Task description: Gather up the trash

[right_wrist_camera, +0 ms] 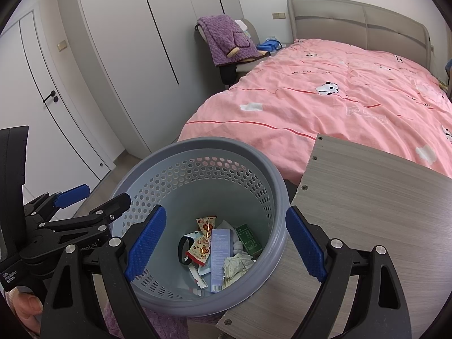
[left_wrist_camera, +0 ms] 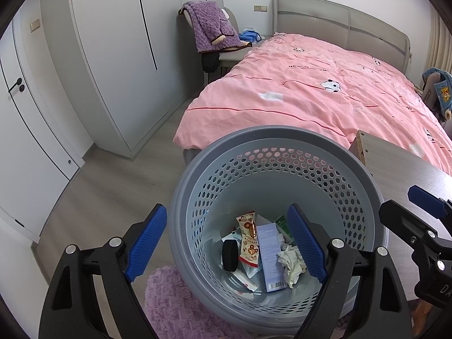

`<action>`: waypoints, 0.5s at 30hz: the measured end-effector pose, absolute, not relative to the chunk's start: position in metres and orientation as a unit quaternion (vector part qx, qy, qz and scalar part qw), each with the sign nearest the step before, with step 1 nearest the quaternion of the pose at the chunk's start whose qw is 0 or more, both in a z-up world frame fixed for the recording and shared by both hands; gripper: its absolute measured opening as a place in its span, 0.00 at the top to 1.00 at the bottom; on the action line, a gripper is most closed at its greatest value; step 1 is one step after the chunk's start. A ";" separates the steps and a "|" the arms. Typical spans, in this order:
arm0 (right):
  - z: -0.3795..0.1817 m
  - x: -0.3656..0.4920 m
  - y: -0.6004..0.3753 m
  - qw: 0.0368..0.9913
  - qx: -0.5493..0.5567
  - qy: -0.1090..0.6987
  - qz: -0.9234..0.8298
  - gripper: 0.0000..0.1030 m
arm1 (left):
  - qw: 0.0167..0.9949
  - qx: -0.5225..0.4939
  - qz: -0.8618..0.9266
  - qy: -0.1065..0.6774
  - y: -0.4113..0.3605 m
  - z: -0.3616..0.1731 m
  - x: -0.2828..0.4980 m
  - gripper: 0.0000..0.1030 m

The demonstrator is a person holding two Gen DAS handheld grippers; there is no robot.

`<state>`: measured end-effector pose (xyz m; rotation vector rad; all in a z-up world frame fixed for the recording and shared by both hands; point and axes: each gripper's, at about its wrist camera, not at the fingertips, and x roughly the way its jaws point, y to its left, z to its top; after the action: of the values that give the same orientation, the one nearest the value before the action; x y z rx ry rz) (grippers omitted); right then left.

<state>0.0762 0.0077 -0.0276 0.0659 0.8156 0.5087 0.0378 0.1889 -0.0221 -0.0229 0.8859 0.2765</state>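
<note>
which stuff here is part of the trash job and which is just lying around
Job: grey bin; inside it a snack wrapper, blue box, green box, crumpled tissue, black band.

Lying about: pink duvet, purple robe, wooden board.

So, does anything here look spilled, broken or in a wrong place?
Nothing stands out. The trash, such as the snack wrapper, the pale blue box and the crumpled tissue, all lies inside the grey basket, which stands upright beside the wooden table. I see nothing spilled around it.
</note>
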 end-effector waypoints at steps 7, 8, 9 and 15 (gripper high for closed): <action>-0.028 0.076 0.007 0.886 0.032 0.393 0.245 0.18 | 0.894 -0.010 0.133 0.428 0.188 -0.022 0.038 0.19; -0.028 0.076 0.007 0.886 0.032 0.393 0.245 0.18 | 0.894 -0.009 0.134 0.428 0.188 -0.023 0.038 0.19; -0.028 0.076 0.007 0.886 0.032 0.393 0.245 0.18 | 0.894 -0.008 0.135 0.428 0.188 -0.022 0.038 0.19; -0.028 0.076 0.008 0.886 0.032 0.393 0.245 0.18 | 0.895 -0.008 0.133 0.426 0.187 -0.022 0.038 0.19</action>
<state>0.0761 0.0078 -0.0282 0.0659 0.8167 0.5095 0.0382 0.1871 -0.0221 -0.0164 0.8842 0.2753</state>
